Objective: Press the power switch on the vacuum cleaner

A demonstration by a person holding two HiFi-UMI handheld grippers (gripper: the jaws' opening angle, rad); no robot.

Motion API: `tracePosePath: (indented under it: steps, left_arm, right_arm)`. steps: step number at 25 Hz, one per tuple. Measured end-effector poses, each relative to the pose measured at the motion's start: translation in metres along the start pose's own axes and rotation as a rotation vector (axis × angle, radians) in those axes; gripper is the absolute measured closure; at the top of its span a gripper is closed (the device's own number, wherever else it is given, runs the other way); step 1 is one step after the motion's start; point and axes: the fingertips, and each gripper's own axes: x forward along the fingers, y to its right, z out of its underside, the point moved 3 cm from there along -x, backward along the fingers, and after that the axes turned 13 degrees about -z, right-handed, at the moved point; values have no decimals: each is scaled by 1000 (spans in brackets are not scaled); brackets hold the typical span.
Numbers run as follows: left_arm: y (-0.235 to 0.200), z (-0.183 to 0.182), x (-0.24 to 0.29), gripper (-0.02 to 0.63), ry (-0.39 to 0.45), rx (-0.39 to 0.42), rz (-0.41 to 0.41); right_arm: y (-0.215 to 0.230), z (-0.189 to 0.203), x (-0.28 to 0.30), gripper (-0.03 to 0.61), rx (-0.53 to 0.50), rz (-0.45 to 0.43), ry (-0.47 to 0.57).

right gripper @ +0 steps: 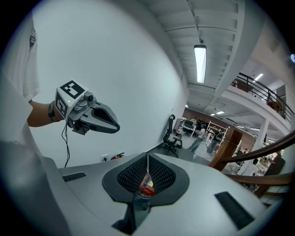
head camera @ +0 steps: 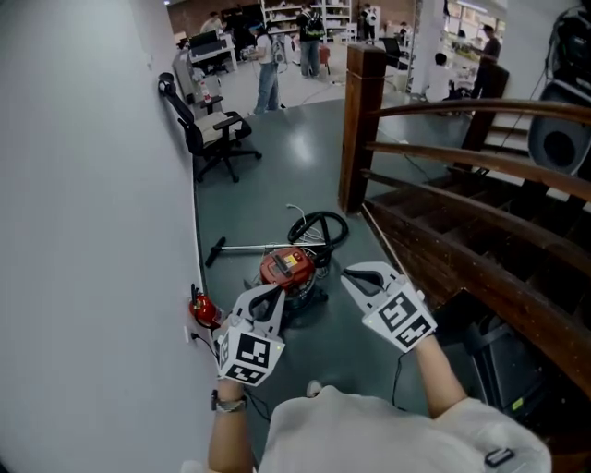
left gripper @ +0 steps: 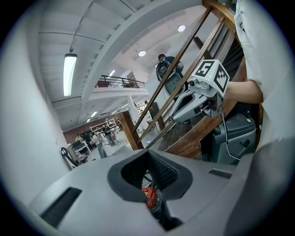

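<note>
My left gripper (head camera: 274, 296) points forward and slightly down, jaws pressed together, empty. The red vacuum cleaner (head camera: 290, 269) sits on the floor at twelve o'clock, just past both tips. My right gripper (head camera: 351, 274) mirrors it, jaws together, holding nothing.

A large open lab or workshop hall: glossy grey-green floor (head camera: 305, 157), black swivel office chair (head camera: 214, 139) by the white wall, white storage racks (head camera: 305, 14) and standing people (head camera: 268, 69) beyond, dark wooden stair railing (head camera: 462, 157), railed mezzanine (right gripper: 262, 90) overhead.
</note>
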Motion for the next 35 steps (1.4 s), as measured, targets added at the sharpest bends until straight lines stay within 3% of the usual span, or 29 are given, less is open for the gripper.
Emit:
tracePosePath:
  steps: [11,22,35]
  left_arm:
    - [-18,20,22,615,2,-8,36]
    - [-29,43,27,615,-51,-40,28]
    - [-47,40,79,615,-53,-52,-6]
  right_arm:
    - [9,-3,31,546,11,7,-11]
    - [5,6,60,546,52,-43,-3]
    - [60,15,84,546,55,-54,9]
